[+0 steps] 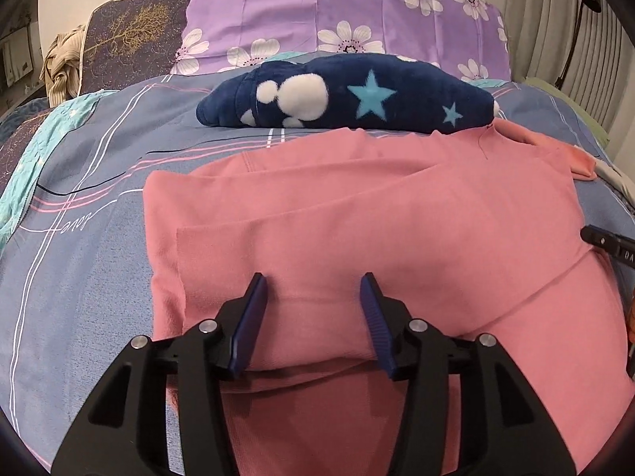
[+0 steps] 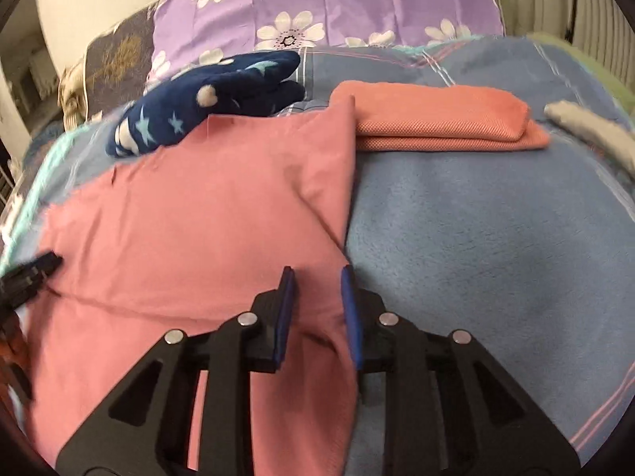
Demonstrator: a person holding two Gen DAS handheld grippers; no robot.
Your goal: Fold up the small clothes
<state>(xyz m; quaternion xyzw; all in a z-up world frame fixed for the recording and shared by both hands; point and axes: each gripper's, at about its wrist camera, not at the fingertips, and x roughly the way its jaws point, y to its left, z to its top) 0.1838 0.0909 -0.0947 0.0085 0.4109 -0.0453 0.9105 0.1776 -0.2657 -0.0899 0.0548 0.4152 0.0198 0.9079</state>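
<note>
A pink garment (image 1: pixel 357 214) lies spread on the blue bedsheet (image 1: pixel 79 277), partly folded, with a fold edge near its front. My left gripper (image 1: pixel 315 281) is open over the garment's near left part, its fingers resting on or just above the cloth. My right gripper (image 2: pixel 317 273) is open at the garment's (image 2: pixel 190 214) right edge, with cloth lying between its fingers. The right gripper's tip also shows in the left wrist view (image 1: pixel 607 240), and the left gripper's tip shows in the right wrist view (image 2: pixel 35 269).
A navy fleece piece with stars (image 1: pixel 349 97) lies behind the pink garment. A folded coral garment (image 2: pixel 440 119) sits at the back right, with a grey cloth (image 2: pixel 587 127) beyond it. A purple flowered pillow (image 1: pixel 341 12) stands at the bed's head.
</note>
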